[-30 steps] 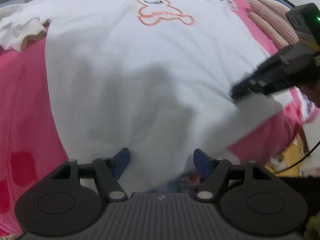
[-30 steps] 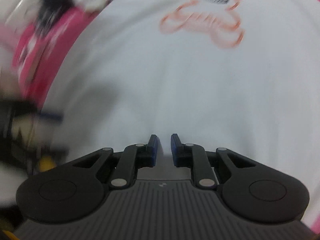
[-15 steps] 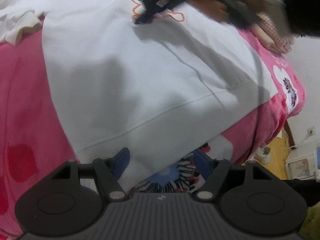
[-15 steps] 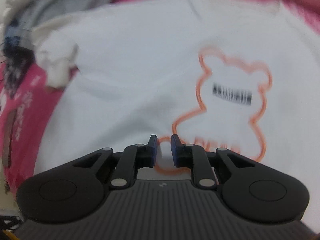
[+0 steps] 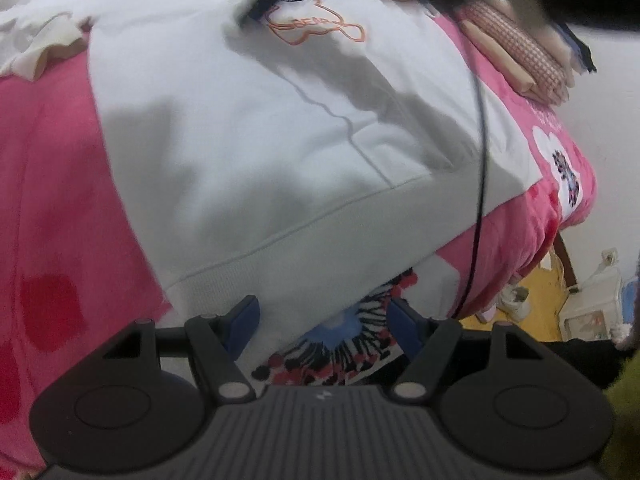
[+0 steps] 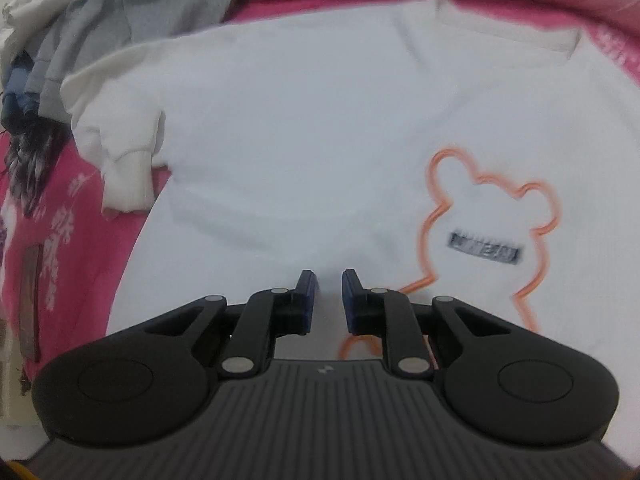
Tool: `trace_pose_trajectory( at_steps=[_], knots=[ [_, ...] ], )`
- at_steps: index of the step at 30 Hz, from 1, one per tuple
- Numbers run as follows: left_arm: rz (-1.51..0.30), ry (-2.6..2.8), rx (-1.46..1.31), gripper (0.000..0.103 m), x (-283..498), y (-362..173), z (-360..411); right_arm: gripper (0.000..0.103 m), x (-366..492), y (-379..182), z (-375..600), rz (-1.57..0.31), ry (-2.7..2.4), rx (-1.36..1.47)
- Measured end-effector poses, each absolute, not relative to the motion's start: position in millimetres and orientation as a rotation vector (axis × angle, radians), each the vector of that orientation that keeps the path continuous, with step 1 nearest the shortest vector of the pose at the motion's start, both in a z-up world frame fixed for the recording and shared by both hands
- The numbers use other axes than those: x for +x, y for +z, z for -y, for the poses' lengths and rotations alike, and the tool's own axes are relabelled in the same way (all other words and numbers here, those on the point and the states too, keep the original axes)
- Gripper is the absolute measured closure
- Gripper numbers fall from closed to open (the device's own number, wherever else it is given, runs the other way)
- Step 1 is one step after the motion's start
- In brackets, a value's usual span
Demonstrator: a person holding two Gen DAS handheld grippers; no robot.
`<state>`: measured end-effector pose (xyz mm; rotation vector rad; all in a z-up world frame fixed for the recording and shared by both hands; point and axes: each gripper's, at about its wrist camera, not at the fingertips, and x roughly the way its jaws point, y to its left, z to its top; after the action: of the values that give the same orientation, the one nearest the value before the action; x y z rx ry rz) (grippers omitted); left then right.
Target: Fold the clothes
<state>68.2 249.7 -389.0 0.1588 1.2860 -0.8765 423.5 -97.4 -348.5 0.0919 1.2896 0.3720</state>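
White sweatshirt (image 6: pixel 304 152) with orange bear outline (image 6: pixel 492 240), dark label unreadable.

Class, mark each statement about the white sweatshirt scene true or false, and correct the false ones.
1. The white sweatshirt lies spread on a pink bedspread. True.
2. The bear outline on it is blue. False: it is orange.
3. The left gripper has its jaws wide apart at the hem. True.
4. The right gripper has its jaws spread wide. False: only a narrow gap separates them, with sweatshirt fabric in it.
5. Folded clothes lie beside the sweatshirt. True.
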Motion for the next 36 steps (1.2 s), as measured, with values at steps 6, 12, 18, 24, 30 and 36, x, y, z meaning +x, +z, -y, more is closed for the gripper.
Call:
trace_pose_trajectory(
  at_steps=[6, 12, 18, 24, 30, 36],
  knots=[
    [-1.312, -0.872, 0.127, 0.031, 67, -385, -265, 0.088, 288, -354, 82, -1.524, 0.577, -0.017],
    [-1.332, -0.859, 0.138, 0.031, 65, -386, -276, 0.088, 376, -327, 50, -1.216, 0.555, -0.170],
    [-1.367, -0.819, 0.132, 0.031, 62, -388, -291, 0.089, 393, -352, -19, -1.148, 0.643, -0.285],
    [-1.375, -0.783, 0.105, 0.031, 64, -389, -306, 0.093, 347, -337, -73, -1.150, 0.886, -0.361],
    [-1.381, -0.765, 0.111, 0.031, 59, -389, -311, 0.091, 424, -341, -42, -1.030, 0.541, -0.377],
    [-1.394, -0.744, 0.125, 0.031, 62, -390, -323, 0.091, 324, -343, -84, -1.146, 0.895, -0.367]
  ],
)
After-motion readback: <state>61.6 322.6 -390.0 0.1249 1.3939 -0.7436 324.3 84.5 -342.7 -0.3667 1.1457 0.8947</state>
